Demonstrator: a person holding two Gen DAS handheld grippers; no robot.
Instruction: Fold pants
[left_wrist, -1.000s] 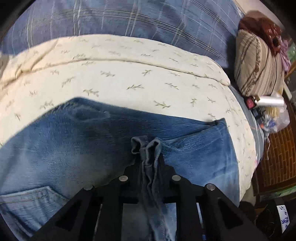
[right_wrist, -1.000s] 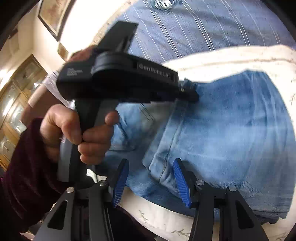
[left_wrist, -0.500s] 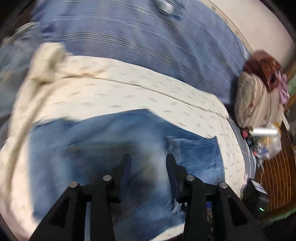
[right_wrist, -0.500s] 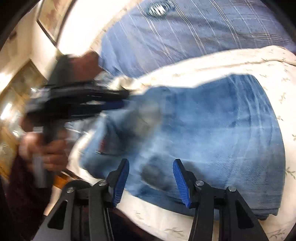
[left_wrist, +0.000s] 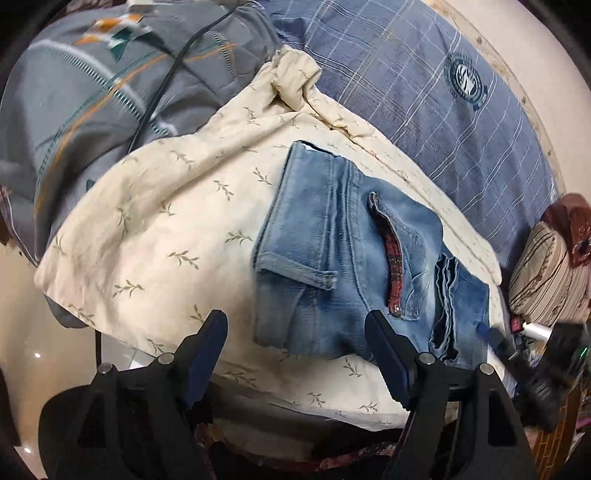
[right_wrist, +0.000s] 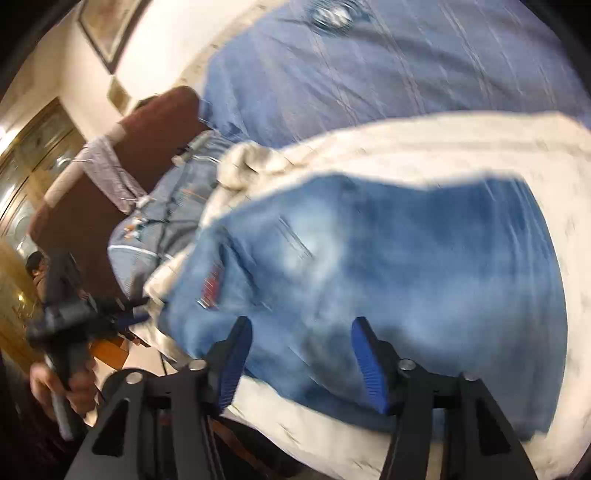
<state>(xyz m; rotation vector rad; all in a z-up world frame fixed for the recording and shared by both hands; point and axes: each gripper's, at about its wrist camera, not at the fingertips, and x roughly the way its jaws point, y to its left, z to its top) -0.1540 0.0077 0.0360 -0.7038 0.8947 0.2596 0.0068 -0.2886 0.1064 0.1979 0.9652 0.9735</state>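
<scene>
Since a second ago, the left gripper (left_wrist: 295, 354) has let go of the denim it pinched and pulled back off the bed edge; its jaws now stand wide apart with nothing between them. Folded into a compact bundle, the jeans (left_wrist: 343, 258) lie on the cream leaf-print cloth (left_wrist: 177, 221), a red plaid pocket lining (left_wrist: 394, 273) showing. The right gripper (right_wrist: 301, 354) hovers released over the jeans' near edge, holding nothing; that view is blurred. A round emblem (left_wrist: 466, 83) sits on the blue plaid sheet (left_wrist: 424, 103), its lettering too small to read. A black cable (left_wrist: 159, 96) crosses the grey quilt (left_wrist: 74, 110). A striped cushion (left_wrist: 546, 280) lies at the right. No obstacle lies between either gripper and the jeans.
</scene>
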